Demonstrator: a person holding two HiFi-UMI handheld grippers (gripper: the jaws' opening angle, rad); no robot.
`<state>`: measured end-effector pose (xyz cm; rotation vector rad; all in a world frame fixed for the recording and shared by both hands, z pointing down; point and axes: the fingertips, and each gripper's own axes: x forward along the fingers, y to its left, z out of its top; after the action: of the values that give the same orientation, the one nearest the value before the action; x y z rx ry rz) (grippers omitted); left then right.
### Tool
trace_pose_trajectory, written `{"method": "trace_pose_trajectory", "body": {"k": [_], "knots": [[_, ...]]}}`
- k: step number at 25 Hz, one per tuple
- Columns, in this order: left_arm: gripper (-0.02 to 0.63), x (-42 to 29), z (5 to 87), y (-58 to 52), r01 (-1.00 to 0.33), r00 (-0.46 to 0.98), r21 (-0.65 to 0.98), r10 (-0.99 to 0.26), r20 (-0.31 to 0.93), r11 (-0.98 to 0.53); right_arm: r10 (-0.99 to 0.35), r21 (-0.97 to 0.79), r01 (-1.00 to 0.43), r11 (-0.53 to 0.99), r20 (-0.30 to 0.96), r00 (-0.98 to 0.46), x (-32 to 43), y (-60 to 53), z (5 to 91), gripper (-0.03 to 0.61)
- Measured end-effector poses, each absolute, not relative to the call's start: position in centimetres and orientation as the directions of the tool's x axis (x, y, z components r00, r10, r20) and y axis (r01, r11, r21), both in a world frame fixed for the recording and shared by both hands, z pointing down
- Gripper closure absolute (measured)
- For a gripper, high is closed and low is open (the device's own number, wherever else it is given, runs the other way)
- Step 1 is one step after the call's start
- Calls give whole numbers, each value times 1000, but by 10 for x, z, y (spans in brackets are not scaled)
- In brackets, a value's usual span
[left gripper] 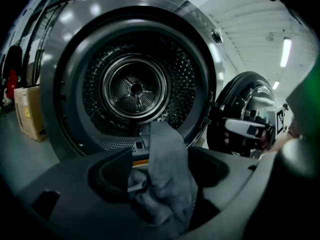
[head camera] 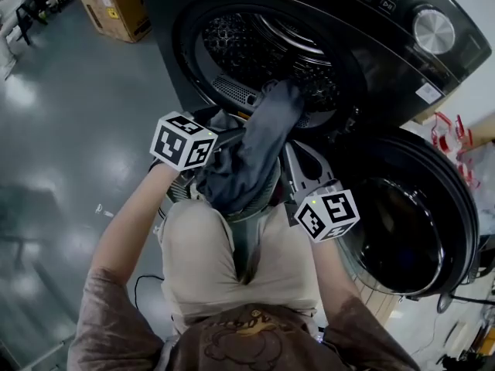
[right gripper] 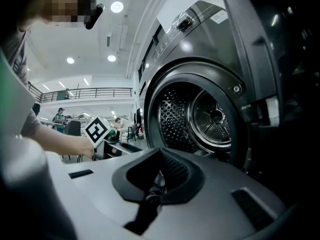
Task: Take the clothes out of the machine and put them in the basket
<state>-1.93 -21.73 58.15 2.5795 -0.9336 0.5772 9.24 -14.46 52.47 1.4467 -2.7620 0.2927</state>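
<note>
Beige trousers (head camera: 205,257) on the person's bent knees sit closest, with both forearms reaching forward past them.

- Left tongs (left gripper: 162,169): tilted slightly down at the drum (head camera: 255,45) mouth and spread. The cloth (head camera: 251,153) lies loose between them.
- Right tongs (right gripper: 152,191): held level and pressed together, with nothing between them.
- Count: one grey cloth, hanging from the drum's lower rim over the left tongs. One dark machine (head camera: 363,60), with its one round door (head camera: 410,230) swung open at right.
- Surroundings: glossy grey floor (head camera: 69,130), one cardboard box (head camera: 116,6) and a hall with ceiling lights.
</note>
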Motion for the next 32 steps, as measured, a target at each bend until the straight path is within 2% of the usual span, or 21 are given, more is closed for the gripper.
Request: {"method": "trace_pose_trajectory", "body": {"k": [9,19,22,23,26,28,32], "knots": [[258,70,615,-267,-614,728,171,-470,499,-770,-828,-135,-835,534,115,-548,102,-132,520,581],[261,98,652,-307,-645,672,124,-483,561,-754,-852,-129,-862,490,136,-505,121,-121,522,581],[306,100,654,-308,-650,652,82,-500,570,-755,-855,-127,-865,485,140,-500,124,-121,524,581],[351,99,654,-309,-656,643,74,-505,575,-751,-855,-128,-866,484,140,-499,124,-121,524,580],[431,92,655,-312,-678,635,102,-510,580,-728,-852,-125,-862,491,137,-505,123,-121,523,581],[534,89,654,-310,-681,661,186,-486,571,-708,-853,-124,-863,490,138,-504,124,-121,524,581],[560,85,645,-301,-666,683,215,-469,560,-714,-851,-128,-861,492,135,-507,123,-122,525,581]]}}
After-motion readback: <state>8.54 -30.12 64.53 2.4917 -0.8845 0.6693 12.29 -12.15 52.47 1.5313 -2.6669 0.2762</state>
